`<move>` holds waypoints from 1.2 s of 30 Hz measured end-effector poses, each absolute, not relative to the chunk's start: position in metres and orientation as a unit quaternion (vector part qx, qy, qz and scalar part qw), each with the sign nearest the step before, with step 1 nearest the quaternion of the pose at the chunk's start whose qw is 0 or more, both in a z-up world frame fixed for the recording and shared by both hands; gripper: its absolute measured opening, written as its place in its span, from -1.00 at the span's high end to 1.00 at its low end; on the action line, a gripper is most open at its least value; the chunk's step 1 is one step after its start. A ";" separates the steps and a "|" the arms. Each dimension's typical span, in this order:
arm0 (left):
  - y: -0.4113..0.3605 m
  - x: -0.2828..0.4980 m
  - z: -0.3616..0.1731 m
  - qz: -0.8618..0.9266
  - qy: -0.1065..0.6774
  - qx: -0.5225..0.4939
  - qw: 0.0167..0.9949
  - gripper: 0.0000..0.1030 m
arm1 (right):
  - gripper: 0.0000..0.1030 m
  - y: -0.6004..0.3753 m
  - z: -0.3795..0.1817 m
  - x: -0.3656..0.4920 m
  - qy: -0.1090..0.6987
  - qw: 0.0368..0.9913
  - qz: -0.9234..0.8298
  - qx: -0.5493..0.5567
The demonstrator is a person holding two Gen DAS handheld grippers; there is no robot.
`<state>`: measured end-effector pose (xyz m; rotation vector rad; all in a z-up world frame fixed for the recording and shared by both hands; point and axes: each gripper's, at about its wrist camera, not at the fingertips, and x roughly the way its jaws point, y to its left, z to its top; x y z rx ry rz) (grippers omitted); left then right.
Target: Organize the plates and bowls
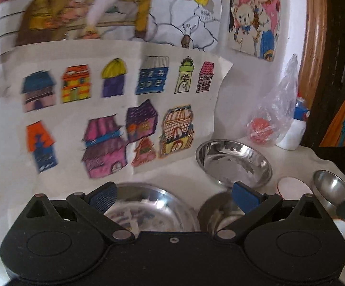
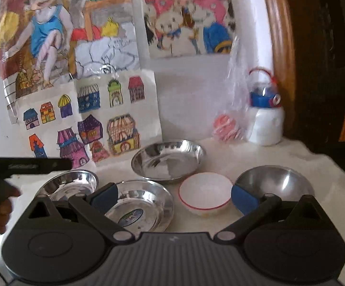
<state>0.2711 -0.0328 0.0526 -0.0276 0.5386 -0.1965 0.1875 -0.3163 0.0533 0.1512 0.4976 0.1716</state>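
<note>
Hovering spread-fingered, both grippers [image 1: 173, 196] [image 2: 173, 196] — round steel plates [image 2: 167, 160] (shiny), white bowl [image 2: 204, 196]

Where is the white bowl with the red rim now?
In the right wrist view the white bowl stands right of centre on the table, between the labelled steel plate on its left and the steel bowl on its right.

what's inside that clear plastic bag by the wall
Inside the clear plastic bag sit pink-red round things, blurred through the film. What they are, and whether anything lies behind them, cannot be told.
</note>
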 end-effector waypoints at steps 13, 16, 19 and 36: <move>-0.073 0.379 0.025 -0.096 0.334 -0.004 0.938 -0.98 | -1.00 -0.335 0.044 0.295 0.316 0.944 0.080 0.044; -0.077 0.396 0.016 -0.091 0.349 -0.008 0.933 -0.98 | -1.00 -0.339 0.038 0.323 0.331 0.940 0.072 0.048; -0.081 0.410 0.009 -0.087 0.357 -0.014 0.930 -0.98 | -1.00 -0.343 0.032 0.346 0.342 0.936 0.061 0.062; -0.081 0.444 -0.010 -0.114 0.409 -0.105 0.899 -0.63 | -0.30 -0.346 0.008 0.404 0.404 0.904 0.073 0.121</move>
